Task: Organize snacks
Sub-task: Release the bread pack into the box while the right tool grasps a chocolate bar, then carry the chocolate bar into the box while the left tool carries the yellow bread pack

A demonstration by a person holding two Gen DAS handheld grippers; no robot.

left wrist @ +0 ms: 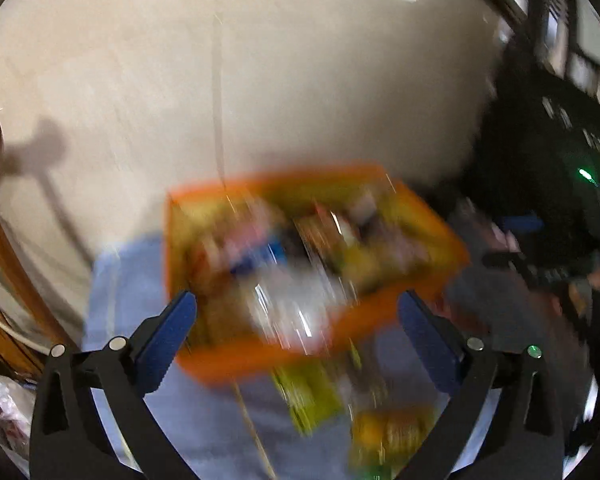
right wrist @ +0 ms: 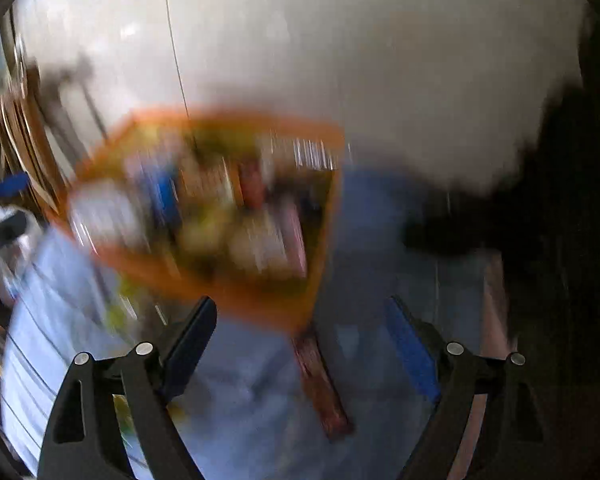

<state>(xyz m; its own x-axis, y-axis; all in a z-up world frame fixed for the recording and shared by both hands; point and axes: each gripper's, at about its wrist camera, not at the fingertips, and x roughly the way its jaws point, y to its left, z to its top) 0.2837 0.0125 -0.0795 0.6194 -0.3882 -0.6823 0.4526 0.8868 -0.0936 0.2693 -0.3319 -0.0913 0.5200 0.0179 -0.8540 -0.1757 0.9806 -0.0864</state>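
Note:
Both views are blurred. An orange basket [left wrist: 260,358] [right wrist: 236,118] crammed with several snack packs stands on a light blue cloth [left wrist: 128,312]. My left gripper [left wrist: 296,308] is open above the basket's near side, over a silvery pack [left wrist: 288,320], with nothing between its pads. A green pack [left wrist: 308,396] and a yellow pack [left wrist: 388,436] lie on the cloth in front. My right gripper [right wrist: 302,308] is open over the basket's near corner, above a dark red bar [right wrist: 320,384] lying on the cloth. Each gripper appears at the edge of the other's view: right gripper [left wrist: 508,242], left gripper [right wrist: 4,204].
A pale floor [left wrist: 260,80] spreads behind the basket. Brown wooden furniture [left wrist: 0,248] stands at the left, with a plastic bag [left wrist: 0,412] beneath it. A dark bulky shape [left wrist: 560,140] fills the right side. The blue cloth [right wrist: 240,392] extends toward me.

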